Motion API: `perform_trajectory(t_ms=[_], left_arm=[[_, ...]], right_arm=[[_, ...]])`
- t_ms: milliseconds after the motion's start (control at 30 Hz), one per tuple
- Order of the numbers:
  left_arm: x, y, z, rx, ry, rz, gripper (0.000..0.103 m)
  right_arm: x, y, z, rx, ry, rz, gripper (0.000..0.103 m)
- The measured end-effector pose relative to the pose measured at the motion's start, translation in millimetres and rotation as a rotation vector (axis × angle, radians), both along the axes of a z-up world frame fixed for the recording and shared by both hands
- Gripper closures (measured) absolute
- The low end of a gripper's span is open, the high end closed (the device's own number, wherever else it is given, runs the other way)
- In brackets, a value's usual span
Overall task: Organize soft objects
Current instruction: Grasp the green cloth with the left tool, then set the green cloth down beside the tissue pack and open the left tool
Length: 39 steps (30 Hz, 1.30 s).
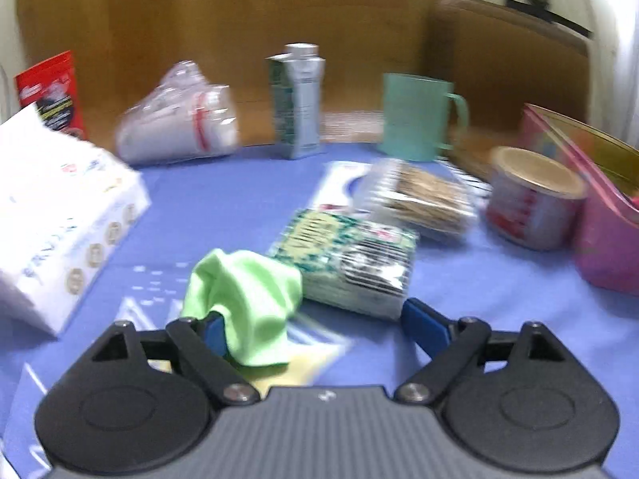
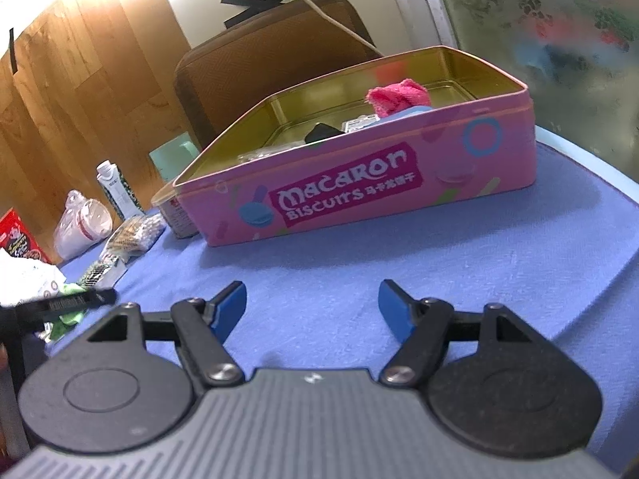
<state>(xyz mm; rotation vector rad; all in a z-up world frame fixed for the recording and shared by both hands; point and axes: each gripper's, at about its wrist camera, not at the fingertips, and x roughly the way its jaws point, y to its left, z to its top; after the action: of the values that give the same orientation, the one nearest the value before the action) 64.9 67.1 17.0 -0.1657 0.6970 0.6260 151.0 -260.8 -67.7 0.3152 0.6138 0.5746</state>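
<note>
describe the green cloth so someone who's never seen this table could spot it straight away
On the blue tablecloth, look in front of the left gripper, whose jaws stand open. The green cloth lies crumpled there, draped over one blue finger, beside a green-printed packet. It is the only plain lime-green, soft, unprinted thing among the packaged goods.

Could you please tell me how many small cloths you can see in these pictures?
2: a green cloth on the blue table cover by the left gripper's finger, and a pink cloth inside the pink biscuit tin. Others may be hidden.
</note>
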Motion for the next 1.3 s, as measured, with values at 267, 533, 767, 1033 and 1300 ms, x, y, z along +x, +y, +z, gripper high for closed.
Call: perform_trajectory(t_ms=[267, 533, 767, 1033, 1300], left_arm=[[-13.5, -70.3, 2.3, -0.11, -0.059, -0.186, 0.014], [11.8, -142.5, -19.0, -0.027, 0.03, -0.311, 0.0], [15.9, -140.8, -22.1, 0.004, 0.06, -0.298, 0.0], [10.1, -146.3, -21.7, 0.009, 0.06, -0.293, 0.0], [5.4, -147.9, -22.1, 0.006, 0.06, -0.295, 0.0]], right_arm=[[-11.7, 20.7, 4.5, -0.035, -0.051, 0.077, 0.028], [-21.6, 19.5, 3.2, -0.05, -0.038, 0.026, 0.019], [-34.7, 8.6, -4.7, 0.013, -0.028, -0.058, 0.004], [-40.3, 15.0, -7.9, 0.0, -0.051, -0.076, 0.0], [-46.7, 19.5, -11.3, -0.006, -0.088, -0.116, 0.0]])
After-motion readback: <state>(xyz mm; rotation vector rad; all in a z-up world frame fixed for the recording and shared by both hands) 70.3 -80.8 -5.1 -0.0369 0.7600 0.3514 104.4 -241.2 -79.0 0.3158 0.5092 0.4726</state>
